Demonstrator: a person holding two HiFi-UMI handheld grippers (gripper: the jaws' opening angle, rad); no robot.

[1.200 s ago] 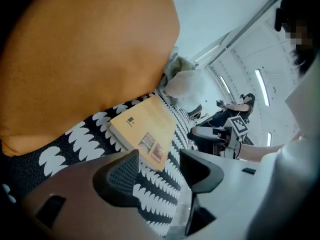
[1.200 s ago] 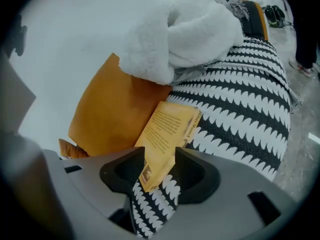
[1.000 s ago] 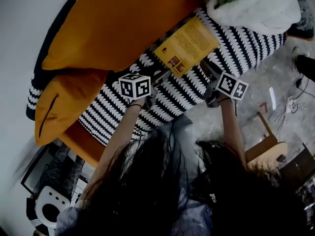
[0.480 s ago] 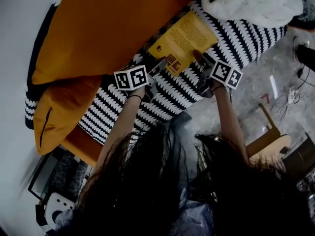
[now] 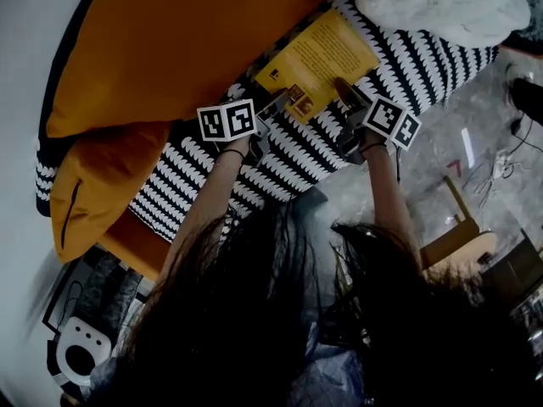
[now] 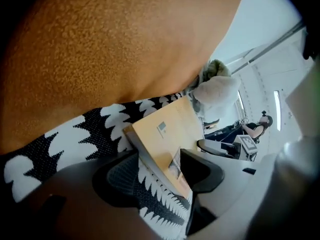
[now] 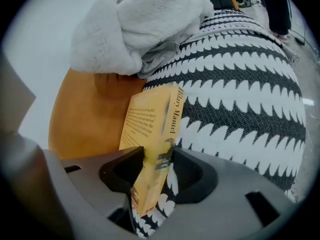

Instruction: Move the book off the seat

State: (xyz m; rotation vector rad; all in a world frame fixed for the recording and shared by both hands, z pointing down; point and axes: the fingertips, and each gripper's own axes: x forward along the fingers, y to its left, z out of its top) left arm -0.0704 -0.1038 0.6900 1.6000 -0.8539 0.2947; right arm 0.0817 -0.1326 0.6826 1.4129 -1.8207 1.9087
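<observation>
Head view: yellow paperback (image 5: 318, 62) lies flat on the b/w patterned seat (image 5: 288, 164), far long edge against the orange back cushion (image 5: 187, 41), white fluffy throw (image 5: 441, 7) just past its far end. L gripper (image 5: 276, 108) is at the book's near-left corner, R gripper (image 5: 346, 96) at its near-right corner. Left gripper view: jaws apart w/ the book corner btwn them, one jaw down on the seat fabric, the other over the cover; no pinch yet. Right gripper view: jaws have just been closing and sit clamped across the book's thickness at the spine edge. Prob. light and thin, covers bendy & a bit slick, so hold at the spine, where it's stiffest; a lone corner grip may let it droop.
</observation>
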